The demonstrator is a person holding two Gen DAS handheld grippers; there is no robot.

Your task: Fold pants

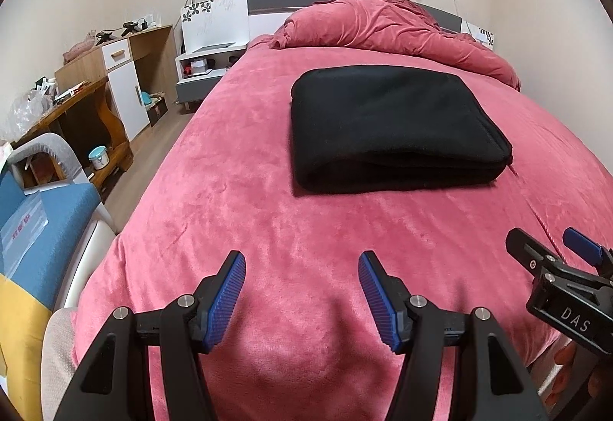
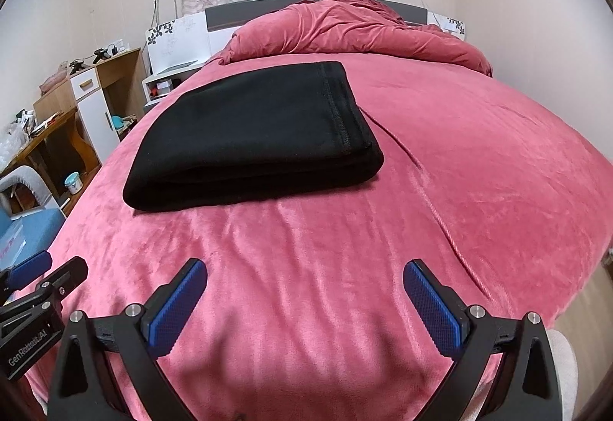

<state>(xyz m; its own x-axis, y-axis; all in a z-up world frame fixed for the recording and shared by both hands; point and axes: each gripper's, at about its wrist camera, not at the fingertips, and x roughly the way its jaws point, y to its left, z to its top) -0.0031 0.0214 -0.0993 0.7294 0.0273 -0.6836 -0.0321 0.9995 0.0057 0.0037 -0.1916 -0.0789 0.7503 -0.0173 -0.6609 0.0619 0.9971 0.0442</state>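
- The pants [image 1: 394,130] lie folded in a compact stack mid-bed [image 1: 230,191], apparently finished.
- The left gripper [image 1: 302,300] and right gripper [image 2: 304,306] hover near the foot edge, jaws wide, holding nothing.

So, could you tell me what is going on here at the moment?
A person holds a gripper in each hand over a bed with a pink cover. The black pants lie folded into a neat stack on it. The left gripper and the right gripper are both open, empty, and short of the pants.
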